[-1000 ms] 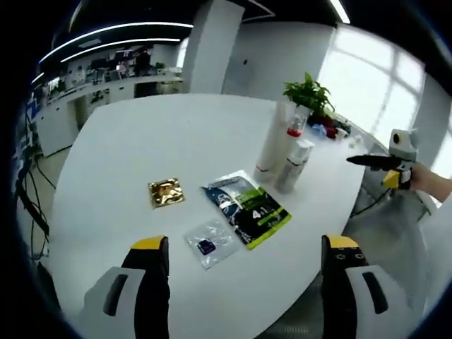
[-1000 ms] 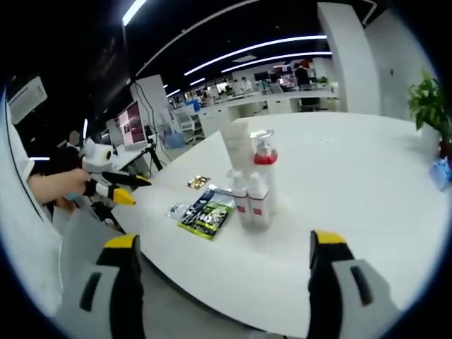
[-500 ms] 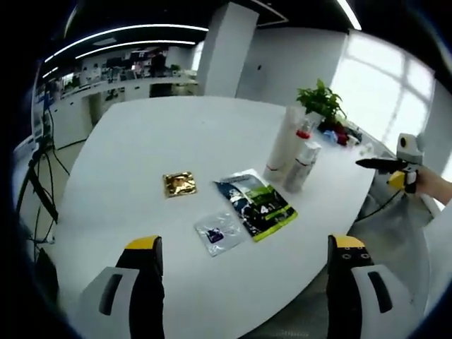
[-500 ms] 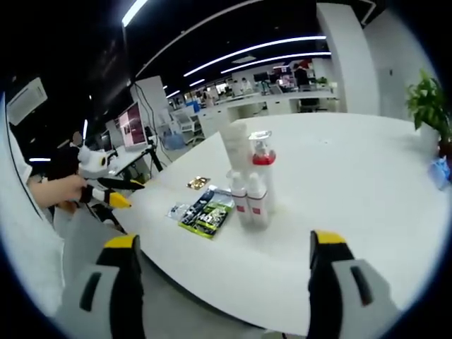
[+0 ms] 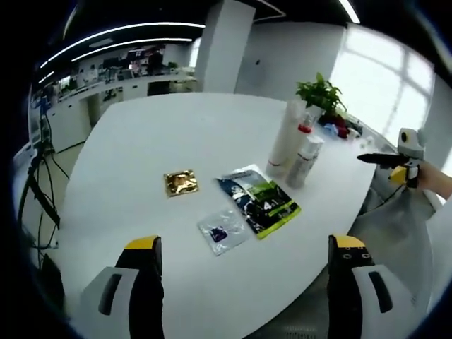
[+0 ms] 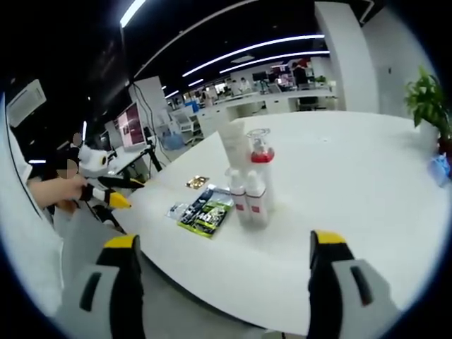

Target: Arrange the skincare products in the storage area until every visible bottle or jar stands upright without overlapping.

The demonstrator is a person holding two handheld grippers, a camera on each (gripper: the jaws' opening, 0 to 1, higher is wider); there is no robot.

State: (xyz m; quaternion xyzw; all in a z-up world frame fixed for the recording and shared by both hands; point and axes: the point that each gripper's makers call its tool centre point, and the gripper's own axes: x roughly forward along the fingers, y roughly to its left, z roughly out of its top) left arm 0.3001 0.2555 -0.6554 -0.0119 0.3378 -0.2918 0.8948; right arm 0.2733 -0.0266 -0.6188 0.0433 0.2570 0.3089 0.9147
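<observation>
Both grippers, left [image 5: 240, 282] and right [image 6: 220, 282], hang with jaws released and empty. The bottles [image 6: 251, 191] stand touching on the table [image 6: 353, 183]. Grabbing one carelessly could topple its neighbours.

White table [image 5: 141, 148]. Ahead of the left claw [image 5: 244, 279], black with yellow tips: gold sachet [image 5: 181, 183], clear sachet [image 5: 222, 230] with dark purple patch, black-and-green printed pouch [image 5: 258, 201]. Beyond them white bottles [image 5: 293, 145] with red bands, one red-collared pump [image 6: 260, 157]. Green plant [image 5: 319, 94] farther off.
</observation>
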